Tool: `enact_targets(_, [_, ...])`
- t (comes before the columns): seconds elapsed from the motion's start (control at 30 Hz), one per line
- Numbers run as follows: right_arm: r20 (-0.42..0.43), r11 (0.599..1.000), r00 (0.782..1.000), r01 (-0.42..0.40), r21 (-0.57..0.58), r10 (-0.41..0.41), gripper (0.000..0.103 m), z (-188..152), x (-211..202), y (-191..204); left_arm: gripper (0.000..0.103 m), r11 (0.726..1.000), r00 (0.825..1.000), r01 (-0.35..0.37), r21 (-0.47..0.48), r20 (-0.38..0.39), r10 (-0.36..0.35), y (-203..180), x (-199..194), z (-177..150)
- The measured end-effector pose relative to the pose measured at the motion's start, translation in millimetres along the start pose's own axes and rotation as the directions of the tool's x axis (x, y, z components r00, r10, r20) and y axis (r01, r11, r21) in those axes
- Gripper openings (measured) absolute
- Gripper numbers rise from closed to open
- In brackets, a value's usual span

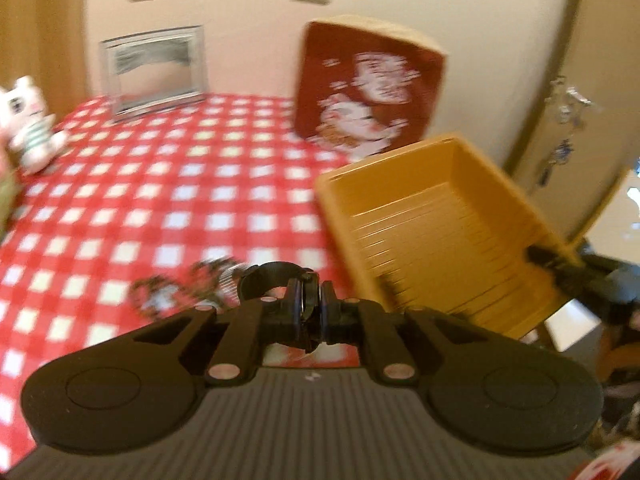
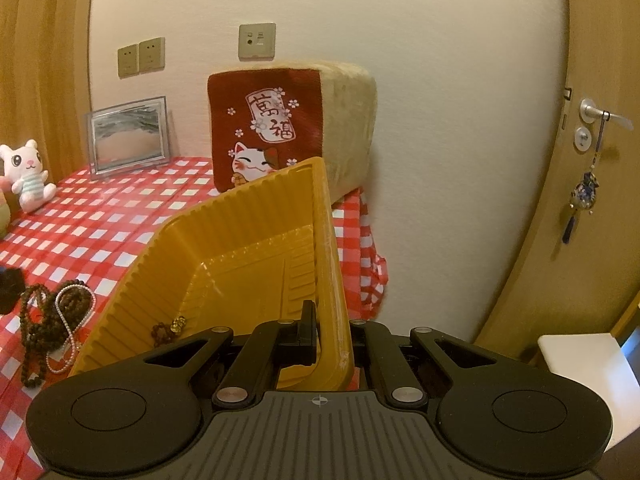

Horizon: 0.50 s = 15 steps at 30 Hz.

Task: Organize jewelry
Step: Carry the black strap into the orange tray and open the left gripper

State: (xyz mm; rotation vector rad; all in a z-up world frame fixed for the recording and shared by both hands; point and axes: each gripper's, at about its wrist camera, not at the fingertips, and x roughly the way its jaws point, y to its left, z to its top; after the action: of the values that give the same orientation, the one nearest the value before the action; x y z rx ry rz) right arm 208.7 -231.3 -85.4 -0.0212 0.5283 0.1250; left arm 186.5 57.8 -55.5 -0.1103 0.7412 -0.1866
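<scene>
In the right wrist view we see the right tongs (image 2: 330, 336) closed on the near wall of the yellow tray (image 2: 224, 256), one finger (image 2: 307, 332) inside the wall and the other hidden behind it. The tray is tilted steeply, its ribbed left wall rising toward the upper centre of the frame. A small dark bead bracelet with a gold charm (image 2: 170, 328) lies in the tray's lower left corner. At the lower left of that frame, a heap of beaded strands (image 2: 52, 328), dark brown and pearl-white, rests on the red-and-white checked cloth (image 2: 100, 232) covering the bench, just beside the tray. In the left wrist view, which is blurred by motion, we see the left tongs (image 1: 310, 304) nearly closed on a thin dark item (image 1: 310, 320) that we cannot identify; a black ring-shaped piece (image 1: 272, 276) sits just above and left of the pads. The bead heap appears just beyond the tongs at lower centre, and the tray occupies the right of that frame, with the right tongs gripping its lower right edge. At the back of the bench stand a red cat-print cushion (image 2: 264, 136) and a silver picture frame (image 2: 128, 136); a white plush toy (image 2: 26, 174) sits at the left edge.
</scene>
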Motion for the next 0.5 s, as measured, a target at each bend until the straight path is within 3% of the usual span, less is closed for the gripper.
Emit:
enact_targets(0.23, [-0.002, 0.999, 1.0, 0.027, -0.035, -0.027, 0.004, 2, 1, 7, 0.008, 0.991, 0.992, 0.123, 0.056, -0.019, -0.122, -45, 39, 20])
enact_targets(0.5, [0.0, 0.997, 0.999, 0.05, -0.057, -0.05, 0.004, 2, 1, 15, 0.008, 0.976, 0.977, 0.202, 0.085, -0.09, -0.195, -76, 82, 22])
